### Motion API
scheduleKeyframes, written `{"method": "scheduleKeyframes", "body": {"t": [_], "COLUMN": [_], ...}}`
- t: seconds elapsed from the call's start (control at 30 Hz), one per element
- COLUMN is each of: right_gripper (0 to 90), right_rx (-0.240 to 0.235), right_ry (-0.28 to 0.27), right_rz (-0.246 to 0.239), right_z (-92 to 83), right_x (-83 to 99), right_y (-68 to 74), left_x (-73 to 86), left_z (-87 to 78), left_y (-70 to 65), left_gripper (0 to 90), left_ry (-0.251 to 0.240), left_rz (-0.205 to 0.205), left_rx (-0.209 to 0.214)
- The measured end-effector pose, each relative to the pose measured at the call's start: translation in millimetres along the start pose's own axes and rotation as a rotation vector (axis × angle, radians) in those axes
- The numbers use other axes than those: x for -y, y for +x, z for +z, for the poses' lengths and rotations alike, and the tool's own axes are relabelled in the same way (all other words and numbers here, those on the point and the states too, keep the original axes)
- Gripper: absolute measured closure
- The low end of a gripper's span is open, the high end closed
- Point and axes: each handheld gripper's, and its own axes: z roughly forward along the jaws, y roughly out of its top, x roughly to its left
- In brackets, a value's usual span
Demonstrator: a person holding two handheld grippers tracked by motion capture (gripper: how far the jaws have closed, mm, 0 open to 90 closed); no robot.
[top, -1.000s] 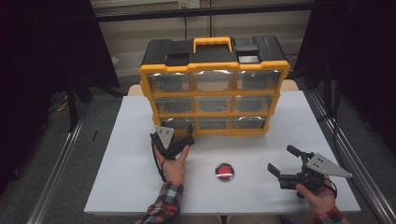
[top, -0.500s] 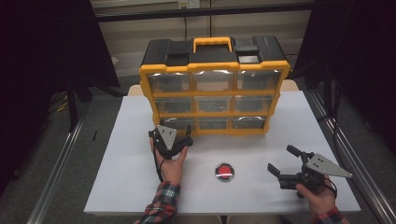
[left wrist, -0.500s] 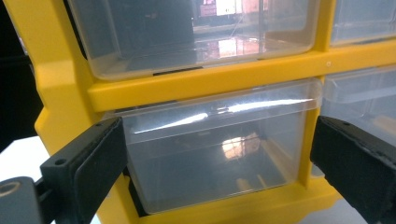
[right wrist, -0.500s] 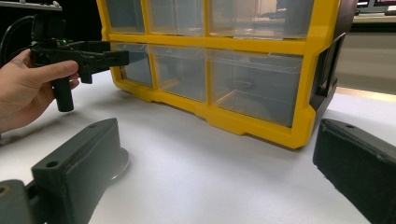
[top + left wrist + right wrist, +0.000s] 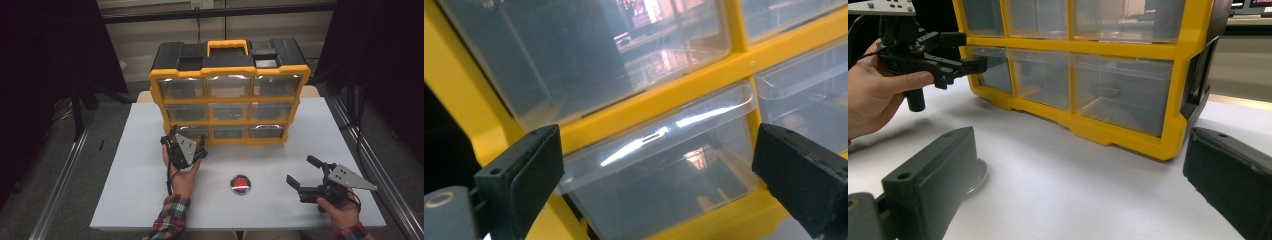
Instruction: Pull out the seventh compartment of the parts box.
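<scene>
Yellow-framed plastic drawer cabinet stands at the white table's far side, left gripper at its bottom-left clear drawer.
Jaws spread wide on both sides of the drawer front, not clamped. Right gripper rests released, well apart, near a red round button.

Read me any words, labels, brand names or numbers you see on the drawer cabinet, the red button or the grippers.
None can be read.
Drawer cabinet: no legible label or brand.
Bottom-left drawer: clear plastic with glare, no text.
Red button: too small to show any marking.
Left hand-held gripper and right hand-held gripper: plates show holes, no lettering.
</scene>
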Motion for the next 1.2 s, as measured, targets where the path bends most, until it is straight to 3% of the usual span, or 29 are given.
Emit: {"method": "scheduleKeyframes", "body": {"t": [0.17, 0.27, 0.3, 0.37, 0.57, 0.6, 0.67, 0.97, 1.13, 1.2], "right_gripper": [0.8, 0.9, 0.9, 0.9, 0.9, 0.9, 0.9, 1.0, 1.1, 1.1], "right_rx": [-0.001, -0.001, 0.000, 0.000, -0.005, -0.003, -0.003, -0.003, -0.002, -0.001], "right_ry": [0.000, 0.000, 0.000, 0.000, 0.001, -0.001, -0.001, -0.001, -0.001, -0.001], "right_rz": [0.000, 0.000, 0.001, 0.001, 0.001, 0.002, 0.004, 0.003, 0.003, 0.002], "right_z": [0.0, 0.1, 0.1, 0.0, 0.1, 0.2, 0.1, 0.2, 0.1, 0.0], "right_x": [0.0, 0.0, 0.1, 0.0, 0.1, 0.1, 0.0, 0.1, 0.0, 0.0], "right_y": [0.0, 0.1, 0.0, -0.1, -0.3, -0.2, -0.1, -0.1, -0.3, -0.3], "left_x": [-2.0, -3.1, -2.7, -3.8, -4.1, -4.9, -5.4, -3.4, -2.0, -1.1], "left_z": [-1.2, -1.9, -1.9, -1.6, -1.3, -1.3, -1.5, 0.5, 1.8, 2.3], "left_y": [-2.8, -2.6, -3.8, -3.2, -2.9, -2.6, -2.9, -2.3, -1.5, -0.8], "left_gripper": [9.4, 11.6, 12.8, 14.5, 19.3, 19.7, 22.3, 33.3, 37.7, 40.7], "left_ry": [-0.022, -0.026, -0.029, -0.039, -0.046, -0.056, -0.065, -0.068, -0.068, -0.071], "left_rz": [0.101, 0.185, 0.185, 0.255, 0.341, 0.376, 0.408, 0.508, 0.547, 0.541], "left_rx": [-0.017, -0.028, -0.029, -0.036, -0.048, -0.059, -0.061, -0.031, -0.034, -0.023]}}
